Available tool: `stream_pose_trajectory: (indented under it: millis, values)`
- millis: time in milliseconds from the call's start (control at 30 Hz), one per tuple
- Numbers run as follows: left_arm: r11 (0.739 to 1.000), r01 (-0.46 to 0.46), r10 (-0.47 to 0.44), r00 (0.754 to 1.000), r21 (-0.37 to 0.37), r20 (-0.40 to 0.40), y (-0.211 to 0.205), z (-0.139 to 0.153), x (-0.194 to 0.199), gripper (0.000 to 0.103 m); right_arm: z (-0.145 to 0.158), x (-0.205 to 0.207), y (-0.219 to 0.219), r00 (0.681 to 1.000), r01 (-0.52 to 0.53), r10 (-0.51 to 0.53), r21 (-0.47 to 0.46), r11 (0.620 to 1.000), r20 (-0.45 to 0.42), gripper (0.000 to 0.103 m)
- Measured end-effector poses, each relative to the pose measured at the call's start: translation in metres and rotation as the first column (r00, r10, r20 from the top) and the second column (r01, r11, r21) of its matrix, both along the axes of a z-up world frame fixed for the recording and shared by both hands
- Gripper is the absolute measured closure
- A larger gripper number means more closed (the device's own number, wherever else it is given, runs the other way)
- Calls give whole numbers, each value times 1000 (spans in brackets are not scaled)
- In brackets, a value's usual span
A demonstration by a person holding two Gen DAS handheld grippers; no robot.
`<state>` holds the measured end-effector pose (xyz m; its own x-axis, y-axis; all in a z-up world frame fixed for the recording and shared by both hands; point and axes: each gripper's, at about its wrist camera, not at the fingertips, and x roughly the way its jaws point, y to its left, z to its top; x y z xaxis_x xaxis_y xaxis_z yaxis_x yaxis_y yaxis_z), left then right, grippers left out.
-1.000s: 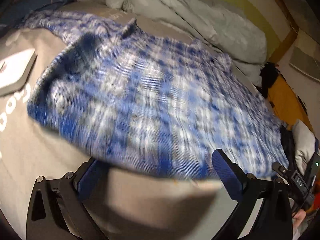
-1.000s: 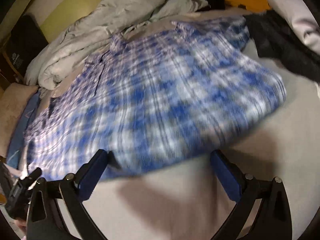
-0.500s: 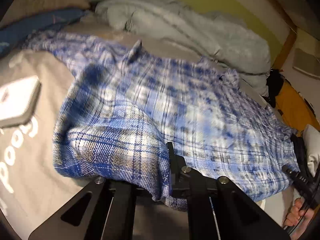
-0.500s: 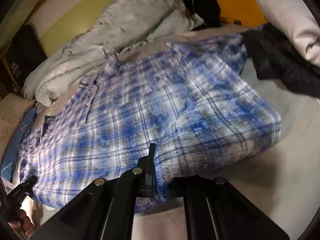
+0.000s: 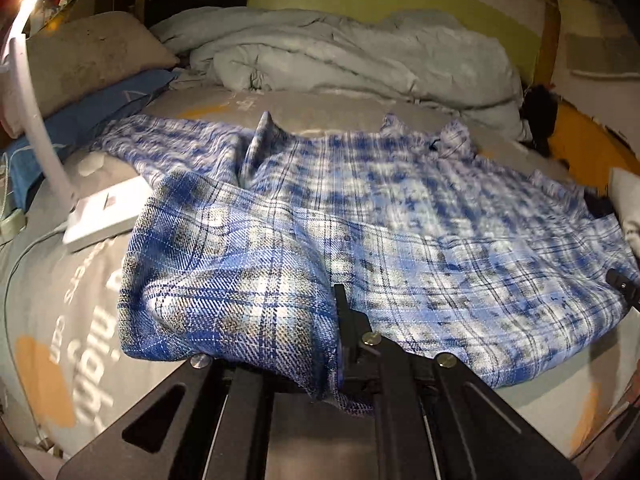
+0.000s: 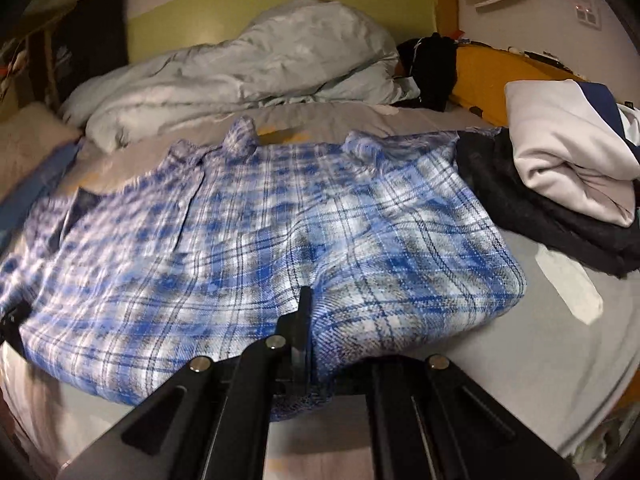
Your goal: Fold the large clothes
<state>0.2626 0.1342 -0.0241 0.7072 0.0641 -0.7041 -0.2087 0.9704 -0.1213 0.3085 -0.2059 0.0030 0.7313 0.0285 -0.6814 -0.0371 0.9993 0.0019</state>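
Note:
A large blue and white plaid shirt [image 5: 400, 216] lies spread across the grey bed sheet [image 5: 72, 304], collar at the far side. My left gripper [image 5: 340, 344] is shut on the shirt's near hem at its left corner, and the cloth bunches over the fingers. My right gripper [image 6: 306, 340] is shut on the near hem of the same shirt [image 6: 280, 220] at its right corner. Both corners are lifted a little off the sheet. The fingertips are hidden in the fabric.
A rumpled pale duvet [image 5: 340, 52] lies along the far side of the bed. A white lamp base [image 5: 104, 216] and pillows [image 5: 80, 60] sit at the left. A black garment [image 6: 540, 208] and a folded white one [image 6: 568, 140] lie at the right.
Both grippers were open in front of the hem one second ago. They have since closed on the hem and lifted it, and the view has risen and tilted toward the headboard.

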Motion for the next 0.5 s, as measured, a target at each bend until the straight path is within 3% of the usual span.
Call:
stream_pose_trajectory:
  millis: [133,233,300,333,400,500]
  values:
    - [1000,0,0,1000,17,-3,2,1,-2,93,-9,-12,7,999,-51,50,-36,998,-16,99]
    - [999,-2,3,1000,39,-14,-1,0,-8,83,-14,-12,5,998,-64,63,-36,997,-30,96]
    - [999,11,-10,1000,42,-23,-5,-1,-11,62,-16,-9,1,996,-70,68,-16,997,-62,90]
    - [999,25,-24,999,31,-21,-7,-1,-15,58,-15,-10,-3,996,-61,61,2,998,-64,89]
    - [998,53,-53,999,21,-6,-13,-1,-22,53,-9,-13,-8,996,-65,67,28,997,-57,87]
    - [994,87,-89,995,69,33,-26,5,-31,50,-2,-20,-8,996,-84,85,28,996,-33,80]
